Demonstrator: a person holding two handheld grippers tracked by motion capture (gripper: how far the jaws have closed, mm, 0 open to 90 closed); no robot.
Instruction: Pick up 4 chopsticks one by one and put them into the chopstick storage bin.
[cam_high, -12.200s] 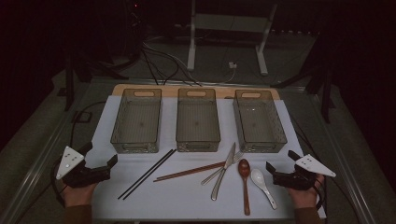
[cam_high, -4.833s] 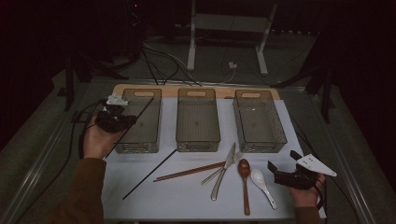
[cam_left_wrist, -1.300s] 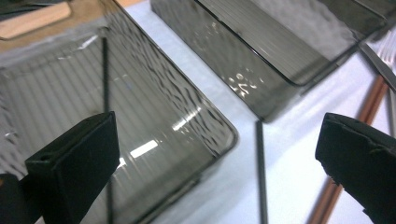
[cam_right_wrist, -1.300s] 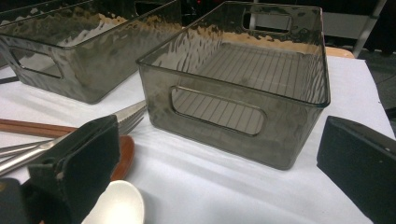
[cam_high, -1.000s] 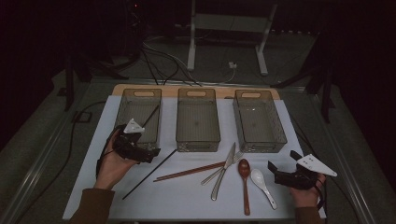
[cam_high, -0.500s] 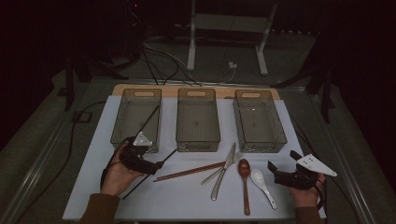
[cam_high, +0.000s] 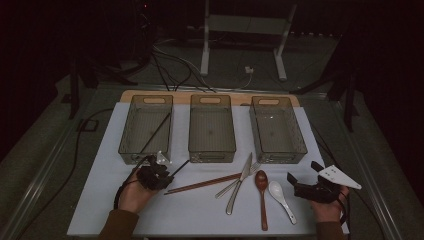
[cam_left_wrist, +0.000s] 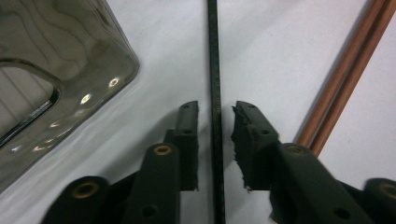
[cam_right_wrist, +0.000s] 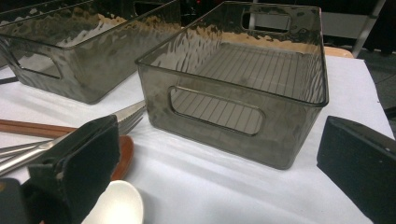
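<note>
Left gripper at black chopstick, three bins, cutlery, right gripper resting.

No legible text, labels or nos. on anything in view.

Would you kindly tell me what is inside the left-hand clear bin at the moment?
The left bin holds one black chopstick, lying slanted across its floor. Its near end is hidden behind the bin's front wall and the left gripper.
</note>
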